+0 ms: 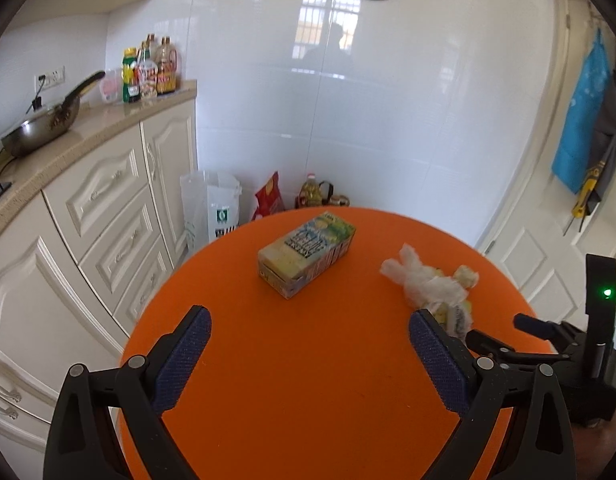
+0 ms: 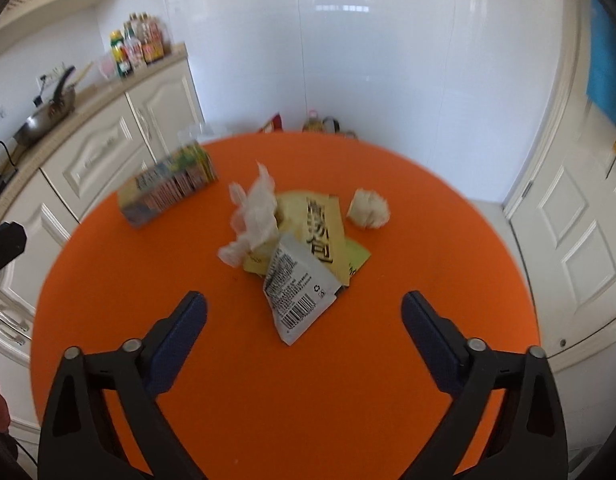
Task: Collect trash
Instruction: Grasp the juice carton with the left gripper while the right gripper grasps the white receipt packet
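Light, crinkly snack wrapper (image 2: 297, 300) lies mid-bench atop a yellow packet (image 2: 320, 226), beside soft crumpled tissue (image 2: 253, 216). Its free barcoded corner looks to me the best hold. My right gripper (image 2: 303, 312) hovers released; my left gripper (image 1: 310, 332) gapes empty over the orange bench (image 2: 147, 272).

Bright daylight, glossy wall glare, fisheye-bent edges.

On round table (image 2: 147, 360): carton (image 2: 167, 184) lying flat at far left; crumpled tissue (image 2: 253, 216) right of it, resting on flat wrapper (image 2: 320, 236); paper wad (image 2: 368, 208) just right of wrapper, apart. Cabinets (image 1: 107, 220) left of table; bags and bottle on floor behind.
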{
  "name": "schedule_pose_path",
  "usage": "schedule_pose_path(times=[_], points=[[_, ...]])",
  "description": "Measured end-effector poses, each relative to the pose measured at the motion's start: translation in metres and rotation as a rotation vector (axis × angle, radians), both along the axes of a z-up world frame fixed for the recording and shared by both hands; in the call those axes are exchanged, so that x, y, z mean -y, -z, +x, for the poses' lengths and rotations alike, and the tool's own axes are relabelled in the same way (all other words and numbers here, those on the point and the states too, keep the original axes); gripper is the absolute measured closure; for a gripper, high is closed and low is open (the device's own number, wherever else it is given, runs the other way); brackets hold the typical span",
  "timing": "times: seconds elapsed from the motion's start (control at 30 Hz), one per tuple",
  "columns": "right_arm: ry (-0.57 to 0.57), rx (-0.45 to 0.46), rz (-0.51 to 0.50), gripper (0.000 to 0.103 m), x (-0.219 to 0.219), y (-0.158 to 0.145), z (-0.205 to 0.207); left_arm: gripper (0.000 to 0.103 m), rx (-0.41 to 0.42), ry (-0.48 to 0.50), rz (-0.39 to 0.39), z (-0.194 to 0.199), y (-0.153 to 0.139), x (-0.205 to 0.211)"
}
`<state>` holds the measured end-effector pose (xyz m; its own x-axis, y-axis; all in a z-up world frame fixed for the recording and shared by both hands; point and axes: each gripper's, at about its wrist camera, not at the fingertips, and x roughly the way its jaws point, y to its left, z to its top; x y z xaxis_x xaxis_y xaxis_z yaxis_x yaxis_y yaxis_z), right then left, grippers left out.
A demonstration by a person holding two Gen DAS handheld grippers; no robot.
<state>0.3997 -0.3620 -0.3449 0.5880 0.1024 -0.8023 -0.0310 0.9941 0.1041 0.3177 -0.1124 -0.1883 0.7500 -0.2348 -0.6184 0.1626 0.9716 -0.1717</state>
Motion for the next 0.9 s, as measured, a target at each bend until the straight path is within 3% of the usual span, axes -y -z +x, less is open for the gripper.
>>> schedule_pose_path(times=[0.1,0.2,0.27,0.33,0.57,0.9], points=[[-0.012,-0.03,-0.003,0.019,-0.002,0.014,0.014,0.006,-0.028,0.005,0.007,0.032,0.01,0.01],[-0.02,-0.049,0.009,0.032,-0.002,0.024,0.022,0.006,-0.06,0.006,0.018,0.06,0.02,0.021],[-0.025,-0.061,0.023,0.056,0.0,0.029,0.024,0.006,-0.075,0.007,0.022,0.077,0.025,0.028],[-0.041,-0.051,0.043,0.061,0.002,0.027,0.021,0.006,-0.084,0.011,0.029,0.091,0.03,0.034],[-0.044,-0.032,0.092,0.07,0.019,0.015,0.014,0.006,-0.076,0.032,0.094,0.142,0.043,0.059],[-0.046,-0.045,0.064,0.071,0.015,0.022,0.024,0.006,-0.099,0.084,0.23,0.223,0.08,0.111]])
